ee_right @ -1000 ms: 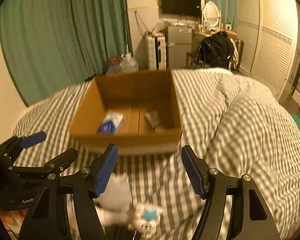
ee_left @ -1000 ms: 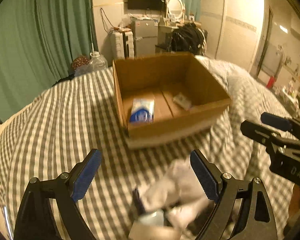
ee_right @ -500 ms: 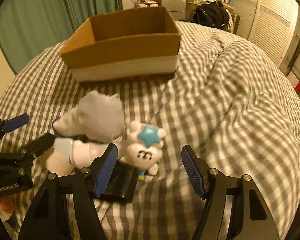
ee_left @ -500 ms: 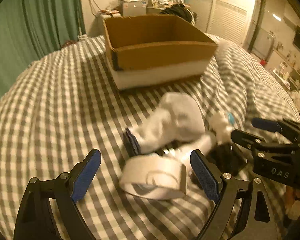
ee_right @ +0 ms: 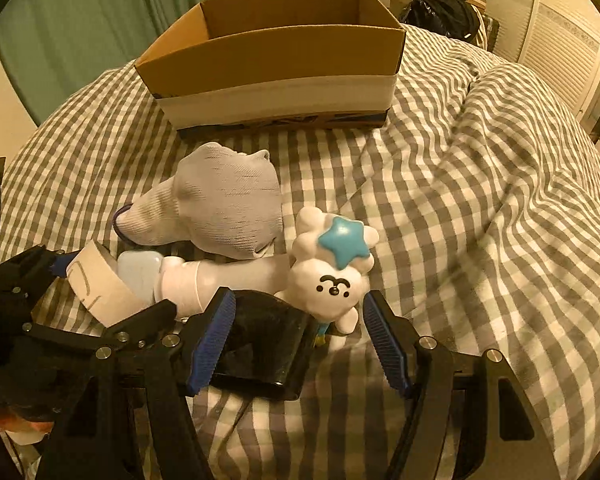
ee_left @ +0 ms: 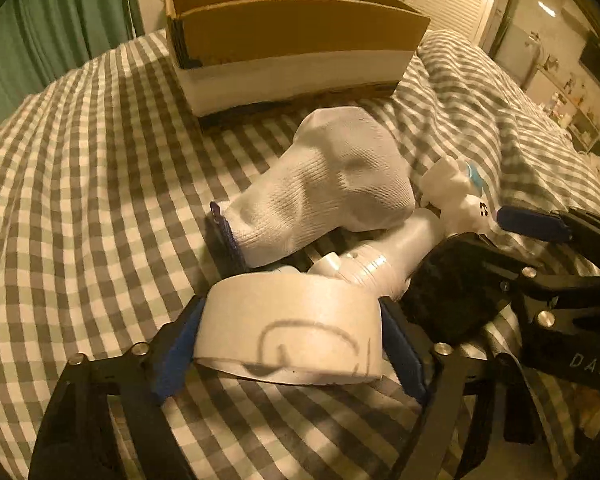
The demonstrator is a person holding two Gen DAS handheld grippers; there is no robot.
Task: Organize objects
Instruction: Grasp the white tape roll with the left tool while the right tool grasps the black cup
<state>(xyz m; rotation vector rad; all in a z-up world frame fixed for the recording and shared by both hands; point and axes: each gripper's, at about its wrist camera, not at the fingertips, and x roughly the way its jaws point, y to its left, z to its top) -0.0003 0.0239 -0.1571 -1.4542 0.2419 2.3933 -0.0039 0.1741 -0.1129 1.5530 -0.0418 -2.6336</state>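
A pile lies on the checked bed in front of a cardboard box. My left gripper is shut on a white tape roll, also seen in the right wrist view. Behind the roll lie a white sock and a white bottle. My right gripper is open around a black case and a white plush toy with a blue star. It also shows in the left wrist view.
The bed's checked duvet bunches into a high fold on the right. Green curtains hang behind the box at the left. A white wardrobe and a black bag stand beyond the bed.
Both grippers dropped low and moved in on the pile. My left gripper closed on the tape roll. My right gripper came around the black case and plush toy.
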